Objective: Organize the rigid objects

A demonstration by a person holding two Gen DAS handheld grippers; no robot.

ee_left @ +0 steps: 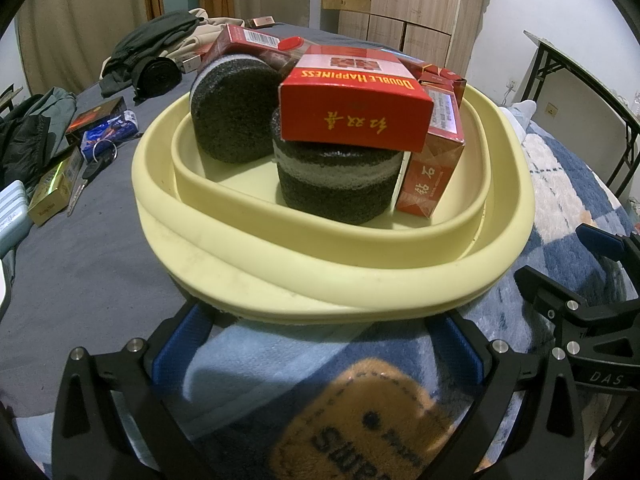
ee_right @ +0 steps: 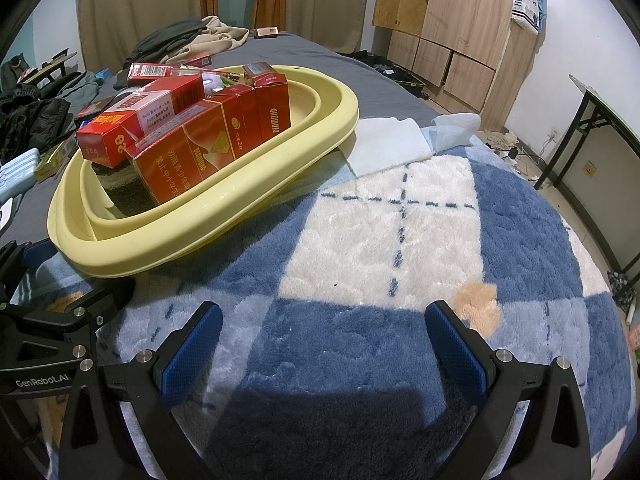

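Observation:
A pale yellow basin [ee_left: 248, 248] sits on the bed and holds several red cigarette boxes and two dark foam rolls. A red "Double Happiness" box [ee_left: 352, 108] lies on top of one foam roll [ee_left: 336, 188]; the other roll [ee_left: 232, 112] leans at the back left. My left gripper [ee_left: 320, 344] is open and empty just in front of the basin's near rim. My right gripper [ee_right: 324, 344] is open and empty over the blue and white blanket, to the right of the basin [ee_right: 224, 216]. It also shows at the right edge of the left wrist view [ee_left: 568, 280].
Loose boxes [ee_left: 100, 116], keys [ee_left: 100, 156] and a gold box [ee_left: 52, 196] lie on the grey sheet to the left. Clothes [ee_left: 160, 48] are piled at the back. The plush blanket [ee_right: 400, 220] covers the bed's right part. A wardrobe [ee_right: 460, 28] and a folding table [ee_right: 600, 120] stand beyond.

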